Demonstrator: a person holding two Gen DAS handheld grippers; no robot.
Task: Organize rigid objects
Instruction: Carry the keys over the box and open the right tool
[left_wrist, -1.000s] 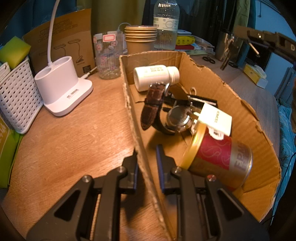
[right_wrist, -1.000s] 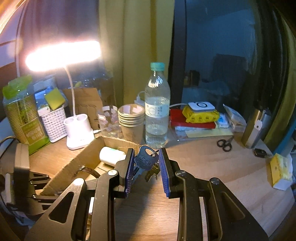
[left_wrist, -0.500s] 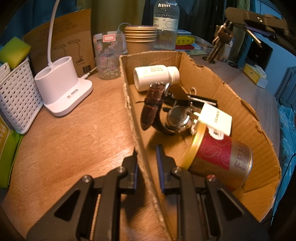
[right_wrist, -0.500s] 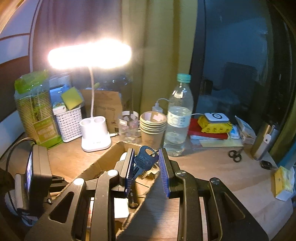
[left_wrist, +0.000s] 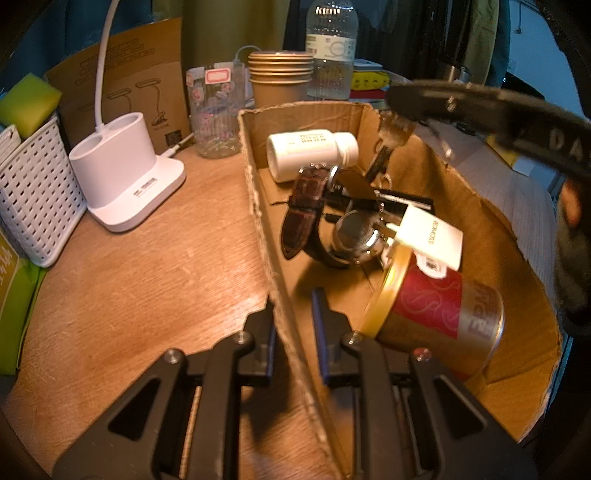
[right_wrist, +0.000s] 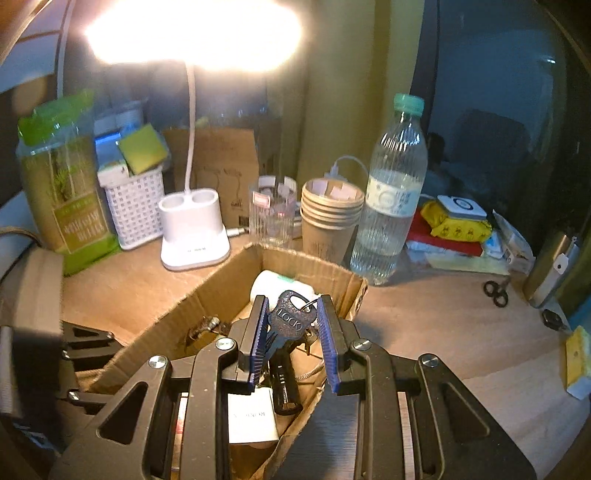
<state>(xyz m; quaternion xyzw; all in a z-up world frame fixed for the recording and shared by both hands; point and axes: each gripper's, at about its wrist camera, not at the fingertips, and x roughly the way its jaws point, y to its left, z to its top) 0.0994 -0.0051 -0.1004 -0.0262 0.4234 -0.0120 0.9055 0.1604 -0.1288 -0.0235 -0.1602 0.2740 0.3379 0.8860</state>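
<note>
**Right wrist view: keys poised over the box**

Left gripper (left_wrist: 293, 332) pinches the cardboard box (left_wrist: 258, 206) wall at seven o'clock. Right gripper (right_wrist: 291, 332) clamps the key bunch (right_wrist: 291, 323), above the box interior; best released low, clear of the wristwatch (left_wrist: 332, 229).

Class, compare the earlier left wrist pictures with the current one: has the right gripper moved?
Yes. The right gripper, shut on the keys, has come from beyond the cardboard box's far right rim to over its far corner.
</note>
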